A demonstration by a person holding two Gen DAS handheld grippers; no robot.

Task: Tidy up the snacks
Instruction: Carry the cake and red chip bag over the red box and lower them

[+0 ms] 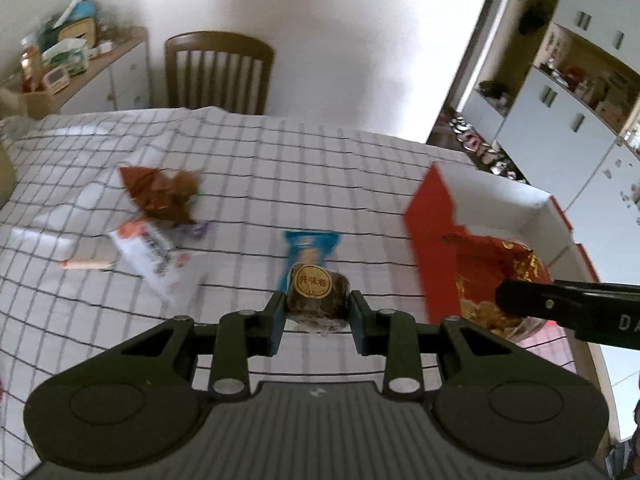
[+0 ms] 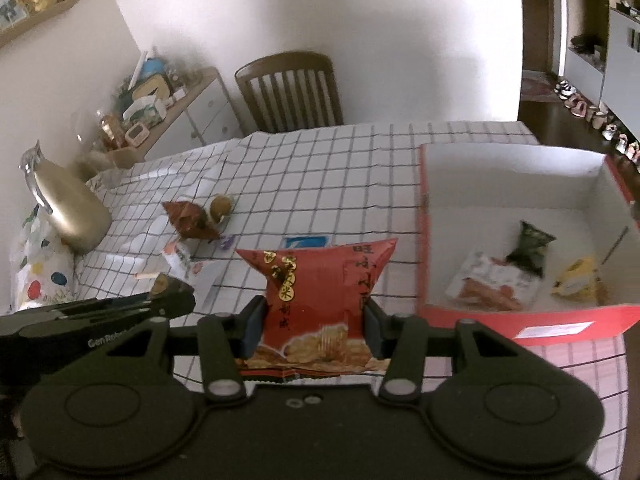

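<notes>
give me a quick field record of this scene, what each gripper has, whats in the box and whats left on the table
left gripper: shut on brown round snack
right gripper: shut on red rice cracker bag
red box: open, white inside
in box: dark green packet, white-orange packet, yellow packet
on checked tablecloth: blue packet, brown wrapper, white packet

Both tools are matte black: the left gripper [image 1: 318,304] and right gripper [image 2: 314,320] carry blue-grey fingertip pads, silver pivot screws, round side discs, ribbed housing; white lettering marks each body.
</notes>
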